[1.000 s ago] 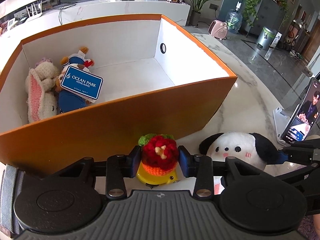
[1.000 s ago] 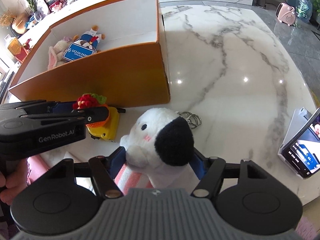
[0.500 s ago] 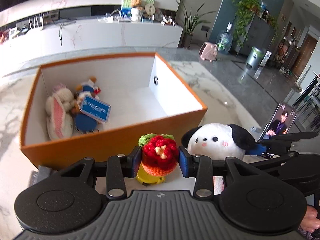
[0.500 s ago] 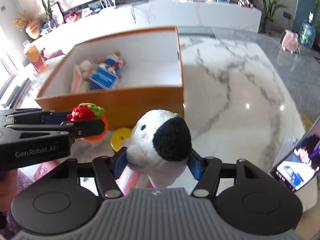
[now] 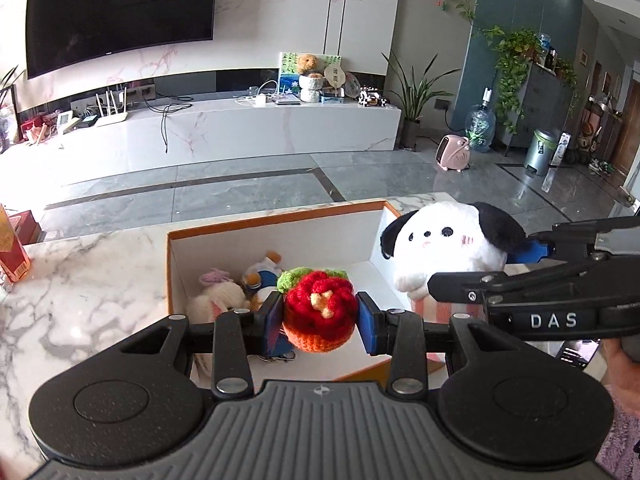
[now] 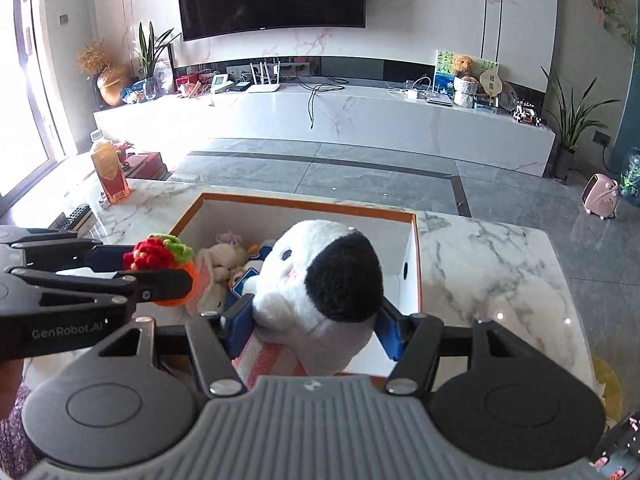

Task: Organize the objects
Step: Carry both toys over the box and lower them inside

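Left gripper (image 5: 319, 322) clamps crocheted red toy (image 5: 319, 315), centre frame; orange box (image 5: 280, 220) behind, plush toys (image 5: 236, 288) inside; right gripper (image 5: 516, 268) grips white plush dog (image 5: 444, 246), right.

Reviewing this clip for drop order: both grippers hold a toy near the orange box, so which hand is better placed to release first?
Left, marginally: the left gripper holds its crochet toy over the box interior, while the right gripper's plush dog sits nearer the box's near wall.
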Demonstrator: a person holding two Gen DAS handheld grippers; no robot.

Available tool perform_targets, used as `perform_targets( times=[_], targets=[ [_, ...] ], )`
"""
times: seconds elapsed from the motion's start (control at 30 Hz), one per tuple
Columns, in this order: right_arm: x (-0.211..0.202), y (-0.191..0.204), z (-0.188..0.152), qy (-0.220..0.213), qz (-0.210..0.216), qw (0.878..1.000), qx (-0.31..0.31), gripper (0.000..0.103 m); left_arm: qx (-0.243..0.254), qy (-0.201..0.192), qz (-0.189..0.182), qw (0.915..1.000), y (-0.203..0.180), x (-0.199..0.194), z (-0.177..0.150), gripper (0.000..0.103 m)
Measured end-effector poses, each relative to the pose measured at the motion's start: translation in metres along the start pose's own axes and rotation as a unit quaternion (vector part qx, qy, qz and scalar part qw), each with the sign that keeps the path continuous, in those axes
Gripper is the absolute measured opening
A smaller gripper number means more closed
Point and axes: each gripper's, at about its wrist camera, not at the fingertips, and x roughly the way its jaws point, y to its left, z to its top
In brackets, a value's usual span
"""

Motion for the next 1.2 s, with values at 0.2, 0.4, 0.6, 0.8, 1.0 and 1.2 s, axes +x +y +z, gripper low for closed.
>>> perform_targets(
  times=[0.2,0.4,0.6,0.8,1.0,1.2],
  targets=[
    [0.07,0.006,0.024,0.034,-0.01,0.999,-0.033,0.064,0.011,0.023,0.017,0.9995,0.017,0.03,0.0,0.045],
    [0.142,0.0,0.036,0.093,-0.016,0.994,-0.05,0.064,0.017,0.057,0.023,0.998,0.037,0.058,-0.003,0.045],
    [0.199,-0.002,0.043,0.144,-0.01,0.988,-0.062,0.064,0.019,0.081,0.025,0.9962,0.05,0.075,-0.007,0.045],
    [0.231,0.007,0.039,0.175,0.017,0.978,-0.112,0.064,0.017,0.088,0.02,0.9958,0.054,0.084,-0.006,0.045],
    [0.236,0.016,0.035,0.175,0.023,0.971,-0.161,0.065,0.012,0.095,0.018,0.9952,0.056,0.091,-0.008,0.045],
    [0.238,0.01,0.04,0.174,0.035,0.974,-0.143,0.065,0.005,0.098,0.018,0.995,0.059,0.095,-0.009,0.045]
  ],
)
